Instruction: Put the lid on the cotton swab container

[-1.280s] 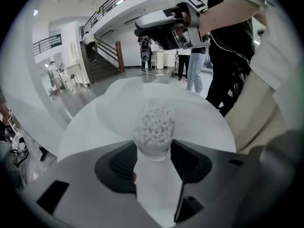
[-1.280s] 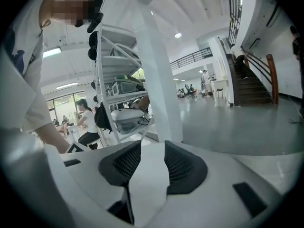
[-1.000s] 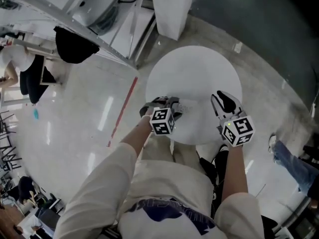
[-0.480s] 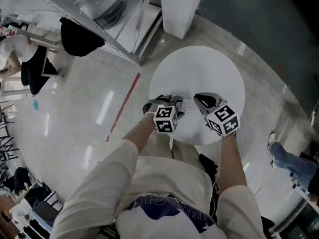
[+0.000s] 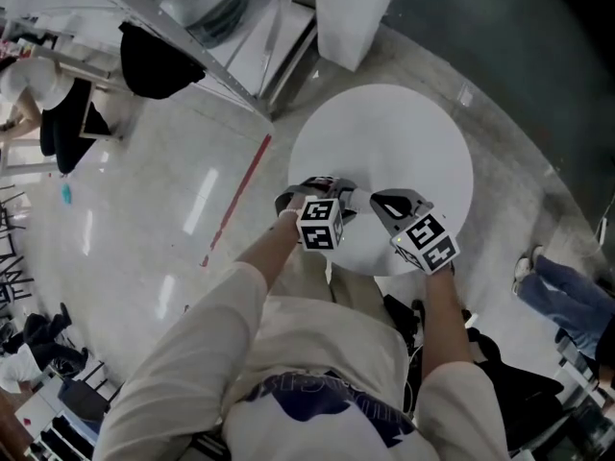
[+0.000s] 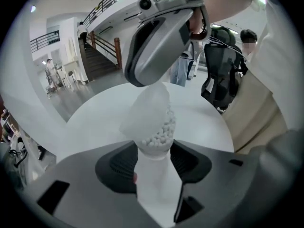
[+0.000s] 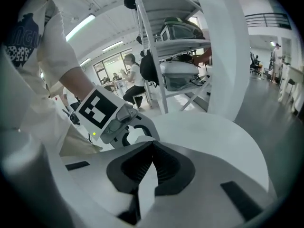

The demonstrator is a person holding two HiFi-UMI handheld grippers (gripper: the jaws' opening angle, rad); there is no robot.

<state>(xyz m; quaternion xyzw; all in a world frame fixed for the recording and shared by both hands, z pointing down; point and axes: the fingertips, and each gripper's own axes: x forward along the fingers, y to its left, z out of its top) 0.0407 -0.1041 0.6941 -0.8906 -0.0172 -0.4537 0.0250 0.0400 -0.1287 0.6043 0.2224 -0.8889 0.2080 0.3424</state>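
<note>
My left gripper (image 5: 329, 188) (image 6: 153, 161) is shut on the translucent cotton swab container (image 6: 153, 175) (image 5: 352, 201), held over the white round table (image 5: 384, 133). White swab heads (image 6: 160, 133) show at the container's open mouth. Its translucent lid (image 6: 145, 112) stands tilted up over them. My right gripper (image 5: 378, 200) (image 6: 141, 82) comes in from the right, its tip right at the lid's top. Its jaws are closing fully together, and in the right gripper view (image 7: 151, 145) nothing shows between them. That view also has the left gripper (image 7: 116, 120) just ahead.
A white pillar (image 5: 356, 12) stands beyond the table. A metal shelf rack (image 7: 166, 46) runs at the far left. A red floor line (image 5: 235, 200) lies left of the table. People and office chairs (image 6: 218, 75) stand around.
My right gripper has swung left from the table's right side to the container in my left gripper, and its jaws have shut. The left gripper has barely moved.
</note>
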